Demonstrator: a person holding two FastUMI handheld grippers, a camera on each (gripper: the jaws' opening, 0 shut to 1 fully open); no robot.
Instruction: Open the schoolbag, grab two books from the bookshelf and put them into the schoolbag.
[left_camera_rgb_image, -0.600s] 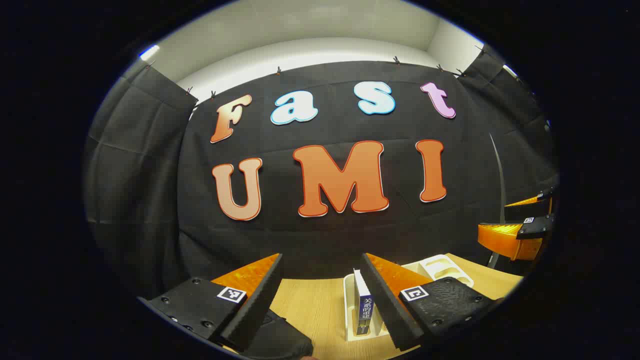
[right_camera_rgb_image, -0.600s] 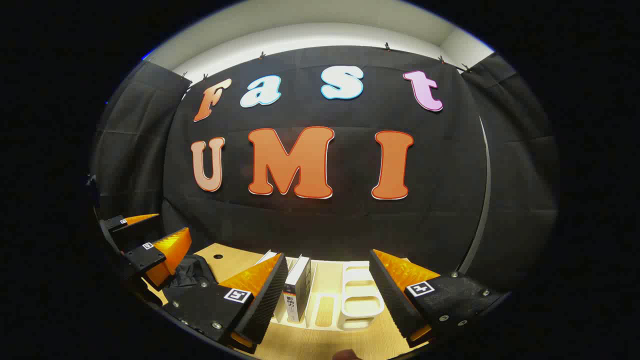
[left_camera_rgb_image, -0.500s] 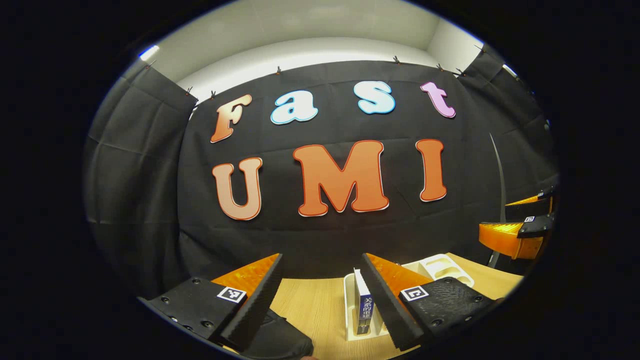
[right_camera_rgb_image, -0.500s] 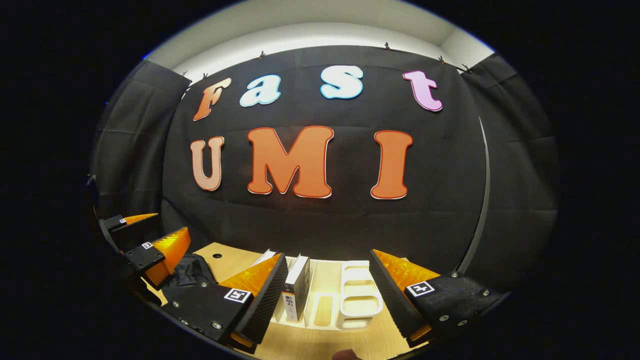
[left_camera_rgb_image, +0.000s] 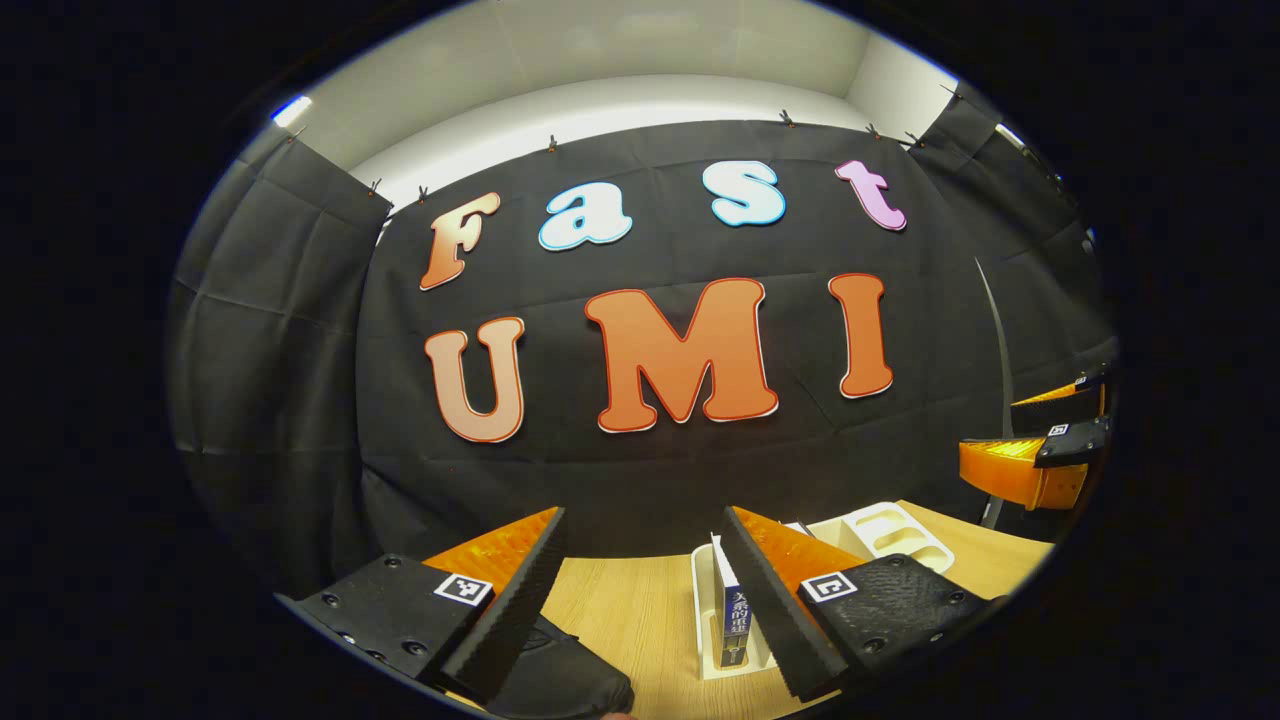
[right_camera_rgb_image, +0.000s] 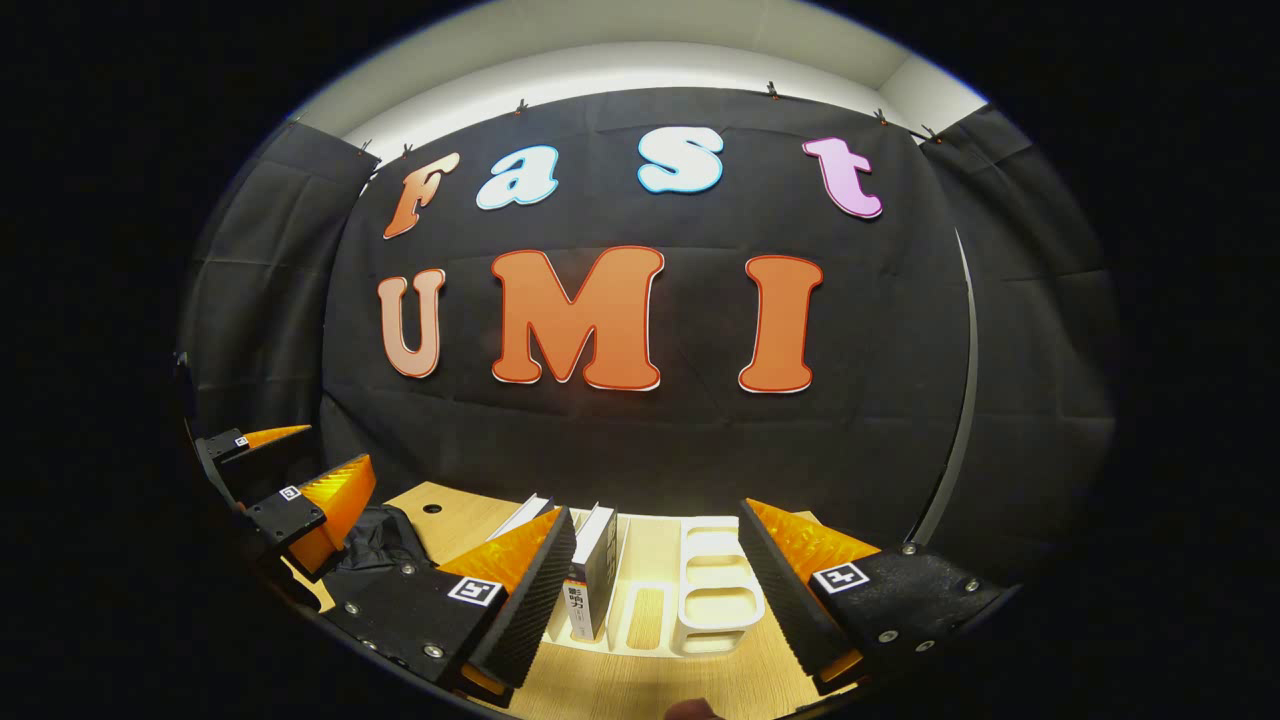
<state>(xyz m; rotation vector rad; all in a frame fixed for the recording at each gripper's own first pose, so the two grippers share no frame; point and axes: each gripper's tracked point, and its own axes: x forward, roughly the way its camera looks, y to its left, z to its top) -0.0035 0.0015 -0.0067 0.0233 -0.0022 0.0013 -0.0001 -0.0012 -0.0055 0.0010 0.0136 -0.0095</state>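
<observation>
Barely begun: both tools, left tool and right tool, spread and empty above table, books upright in white bookshelf, dark schoolbag near left edge, apparently unopened.

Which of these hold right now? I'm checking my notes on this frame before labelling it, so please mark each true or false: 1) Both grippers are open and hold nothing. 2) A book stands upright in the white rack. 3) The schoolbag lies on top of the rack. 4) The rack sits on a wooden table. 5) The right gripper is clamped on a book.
1) The left gripper and right gripper are open and hold nothing: true.
2) A book stands upright in the white rack: true.
3) The schoolbag lies on top of the rack: false; it lies on the table beside the rack.
4) The rack sits on a wooden table: true.
5) The right gripper is clamped on a book: false; its jaws stand wide apart, with nothing between them.
</observation>
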